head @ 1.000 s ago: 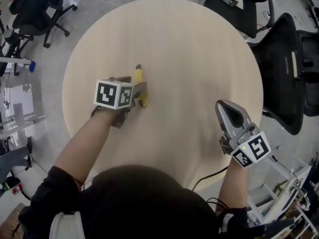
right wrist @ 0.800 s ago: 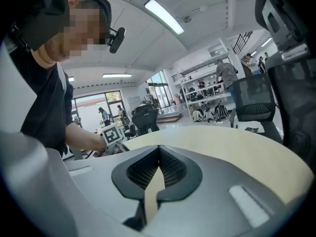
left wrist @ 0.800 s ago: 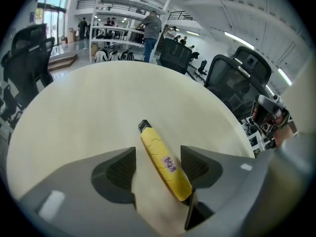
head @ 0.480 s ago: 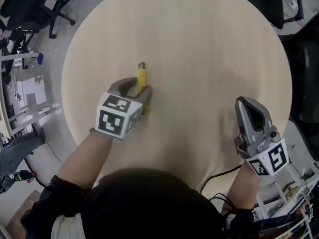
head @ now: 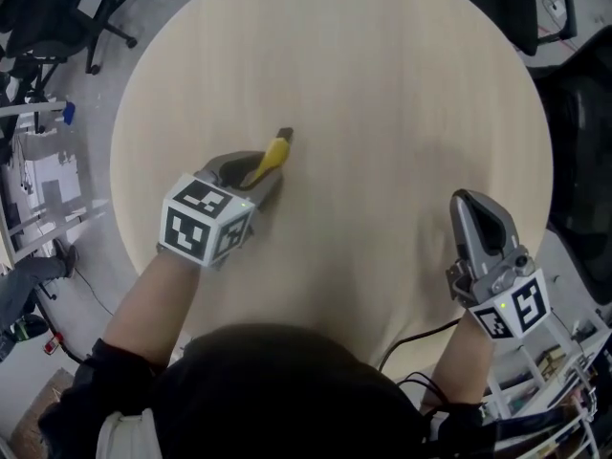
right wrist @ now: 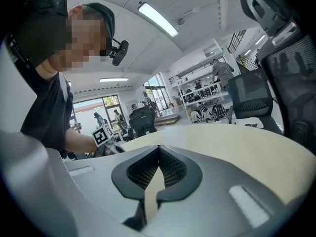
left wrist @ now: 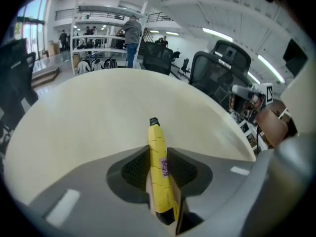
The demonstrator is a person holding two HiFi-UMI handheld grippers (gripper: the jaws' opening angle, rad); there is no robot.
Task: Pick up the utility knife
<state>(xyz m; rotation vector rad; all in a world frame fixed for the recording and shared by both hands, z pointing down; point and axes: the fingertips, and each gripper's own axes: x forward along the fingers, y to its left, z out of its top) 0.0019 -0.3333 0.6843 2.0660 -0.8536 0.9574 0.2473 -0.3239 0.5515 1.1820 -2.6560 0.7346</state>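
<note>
From the head view, the rear half of the utility knife (head: 273, 155) is hidden behind my left gripper (head: 260, 172) and its marker cube (head: 203, 220). Only the yellow front and the dark tip stick out toward the middle of the counter (head: 382, 94). My own head covers the counter's near edge, and a black office chair (head: 579, 161) is cut off at the right.

In the left gripper view the utility knife (left wrist: 159, 174) runs lengthwise between my jaws. Its butt end sinks into the shadow deep in the left gripper (left wrist: 159, 154). These jaws have just been closing, and the ribbed dark pads (left wrist: 134, 168) now press on the yellow body from both sides, at a narrow width. I cannot tell whether the knife touches the counter (left wrist: 84, 112) underneath.

A small white sticker on the knife's top carries purple writing, too small and blurred to read. The cubes bear black-and-white square markers and no words.

The knife's handle is yellow plastic, slim and scored into segments, with a black nose. The counter is round, pale and wood-grained. My grippers are smooth grey plastic with cross-hatched pads.

My right gripper (head: 475, 205) rests near the counter's right edge, well apart from the knife. In the right gripper view its tips (right wrist: 159, 151) meet, with nothing between them.
</note>
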